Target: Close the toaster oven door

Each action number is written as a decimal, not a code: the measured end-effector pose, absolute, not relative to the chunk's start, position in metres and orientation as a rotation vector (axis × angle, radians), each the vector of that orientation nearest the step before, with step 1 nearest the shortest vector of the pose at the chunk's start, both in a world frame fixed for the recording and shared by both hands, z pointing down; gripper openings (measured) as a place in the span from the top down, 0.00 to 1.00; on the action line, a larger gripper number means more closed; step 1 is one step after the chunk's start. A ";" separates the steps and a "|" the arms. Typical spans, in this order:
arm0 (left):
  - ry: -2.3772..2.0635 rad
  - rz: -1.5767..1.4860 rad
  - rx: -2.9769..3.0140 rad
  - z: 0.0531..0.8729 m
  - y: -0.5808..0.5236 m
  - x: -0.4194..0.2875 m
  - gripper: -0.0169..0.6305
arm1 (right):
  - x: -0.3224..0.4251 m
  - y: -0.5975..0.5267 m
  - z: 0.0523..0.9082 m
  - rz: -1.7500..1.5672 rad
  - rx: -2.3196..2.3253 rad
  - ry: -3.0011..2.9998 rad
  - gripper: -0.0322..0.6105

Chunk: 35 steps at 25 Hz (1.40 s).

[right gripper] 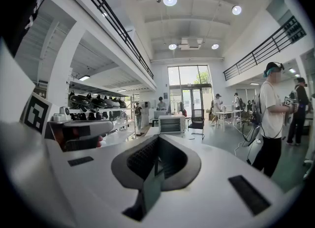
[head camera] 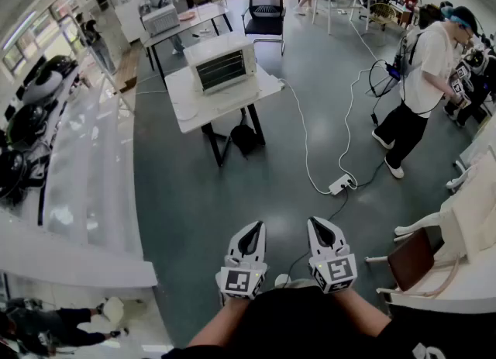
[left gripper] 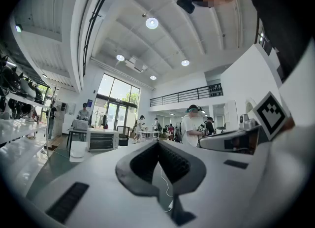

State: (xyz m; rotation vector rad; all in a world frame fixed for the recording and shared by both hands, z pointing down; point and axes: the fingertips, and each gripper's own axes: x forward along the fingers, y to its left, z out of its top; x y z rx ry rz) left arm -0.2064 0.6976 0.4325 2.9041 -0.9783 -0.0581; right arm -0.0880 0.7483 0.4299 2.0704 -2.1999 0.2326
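Observation:
The white toaster oven [head camera: 221, 63] stands on a white table [head camera: 198, 105] far across the room. Its door looks upright against the front. It also shows small and distant in the left gripper view, toaster oven [left gripper: 102, 139], and in the right gripper view, toaster oven [right gripper: 172, 123]. Both grippers are held low near the person's body, side by side above the grey floor, far from the oven. The left gripper [head camera: 254, 226] [left gripper: 158, 143] has its jaws together with nothing between them. The right gripper [head camera: 316, 222] [right gripper: 158, 138] is likewise shut and empty.
A power strip [head camera: 341, 184] with a white cable lies on the floor between me and the table. A person [head camera: 422, 78] stands at right. Shelves with helmets [head camera: 31, 109] line the left. A brown chair [head camera: 411, 260] is near right; a second table [head camera: 194, 18] stands behind.

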 end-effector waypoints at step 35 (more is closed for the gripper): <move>-0.863 -0.002 2.820 0.480 0.453 -0.142 0.95 | 0.006 0.533 0.473 0.343 2.147 -2.011 0.93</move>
